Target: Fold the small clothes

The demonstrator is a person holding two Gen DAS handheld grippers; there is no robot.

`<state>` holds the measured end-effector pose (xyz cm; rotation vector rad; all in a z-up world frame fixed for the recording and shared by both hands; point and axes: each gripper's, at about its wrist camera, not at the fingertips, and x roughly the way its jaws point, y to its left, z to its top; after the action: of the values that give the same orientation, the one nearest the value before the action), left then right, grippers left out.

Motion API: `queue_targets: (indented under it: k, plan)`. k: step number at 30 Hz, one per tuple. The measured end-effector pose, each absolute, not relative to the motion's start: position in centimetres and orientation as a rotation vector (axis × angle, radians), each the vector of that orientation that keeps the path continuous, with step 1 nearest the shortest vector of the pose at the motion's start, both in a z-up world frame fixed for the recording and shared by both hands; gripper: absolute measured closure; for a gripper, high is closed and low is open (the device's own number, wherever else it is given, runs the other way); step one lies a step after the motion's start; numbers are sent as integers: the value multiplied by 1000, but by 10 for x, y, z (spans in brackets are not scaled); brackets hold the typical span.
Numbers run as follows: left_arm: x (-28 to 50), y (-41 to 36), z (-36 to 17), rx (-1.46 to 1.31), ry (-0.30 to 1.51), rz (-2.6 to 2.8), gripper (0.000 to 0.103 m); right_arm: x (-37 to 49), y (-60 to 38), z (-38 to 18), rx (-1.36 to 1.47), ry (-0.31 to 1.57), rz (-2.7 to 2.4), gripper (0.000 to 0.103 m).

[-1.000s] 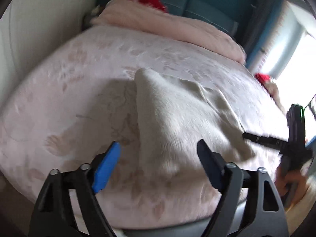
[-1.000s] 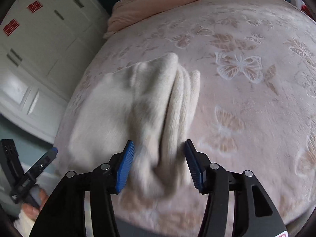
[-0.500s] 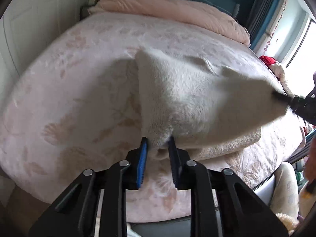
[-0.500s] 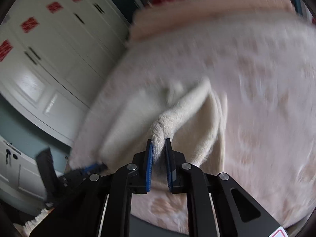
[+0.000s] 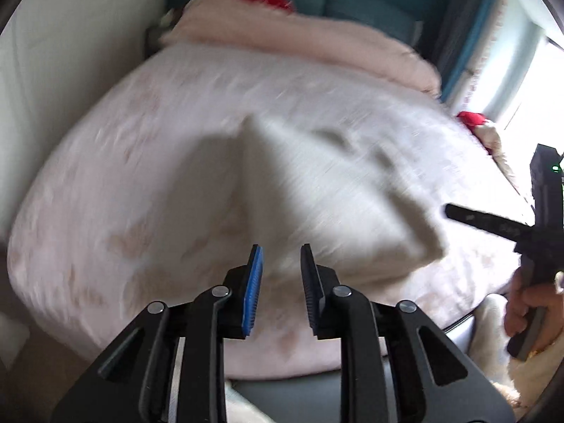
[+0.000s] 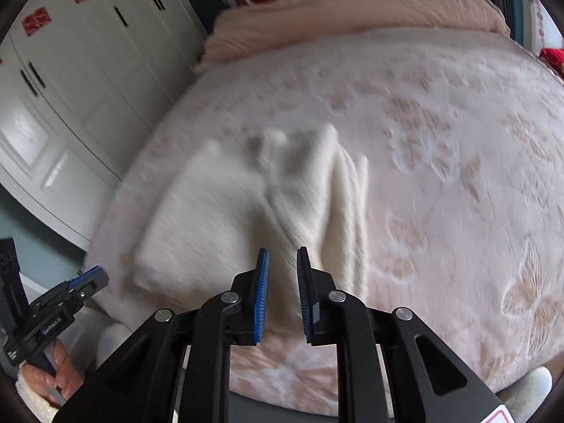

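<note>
The cream garment [image 6: 246,211] lies folded at frame centre on the bed [image 6: 458,141]. Both tools — left tool [image 5: 278,268], right tool [image 6: 282,264] — hover slightly parted, gripping nothing. Next, I'd square the layers before pinching an edge — bulky fabric slips.

both hand-held grippers, left [image 5: 278,278] and right [image 6: 282,278], hover slightly parted (gripping nothing).

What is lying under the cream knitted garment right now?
The cream knitted garment lies on the pink butterfly-patterned bedspread, doubled so its own lower layer shows along the near edge. Whether anything else sits between the layers or beneath cannot be seen; the fabric covers it.
</note>
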<state>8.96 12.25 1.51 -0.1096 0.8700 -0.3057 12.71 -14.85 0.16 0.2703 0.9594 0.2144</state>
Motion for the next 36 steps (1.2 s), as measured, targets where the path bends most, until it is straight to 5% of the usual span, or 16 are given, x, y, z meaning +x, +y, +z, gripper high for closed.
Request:
queue_targets:
  k: [3,5,10,12,17,21,23,25,30,31,32,36]
  plan:
    - [111,95,12,-104,889,-327,80,144,-141,-41,213,1076,185,89]
    - [136,81,-21,-115,991,-315,80,148,-148,-77,278,1152,194,99]
    - [140,71,-35,-81,1015,-269,80,131,-153,-32,312,1062,177,93]
    - [128,66,-20,-42,982,-273,76,117,-151,-7,260,999,158,87]
    - [95,58,14,2,911,-237,33,87,-156,8,268,960,94,72]
    - [89,63,13,1,904,-188,27,88,-155,-10,246,997,94,64]
    - [93,84,3,-72,937,-166,26,98,-170,-23,290,999,81,35]
    - [102,105,-6,-175,955,-169,18,111,-182,-36,325,1015,77,30]
    - [134,134,-47,-344,1022,-201,16,157,-186,-85,530,1154,169,34]
    - [142,131,-57,-332,1046,-196,20,162,-182,-91,522,1170,162,50]
    - [148,126,-65,-324,1068,-212,38,166,-177,-89,487,1155,163,63]
    - [148,113,-49,-300,1031,-239,58,151,-181,-34,440,995,186,77]
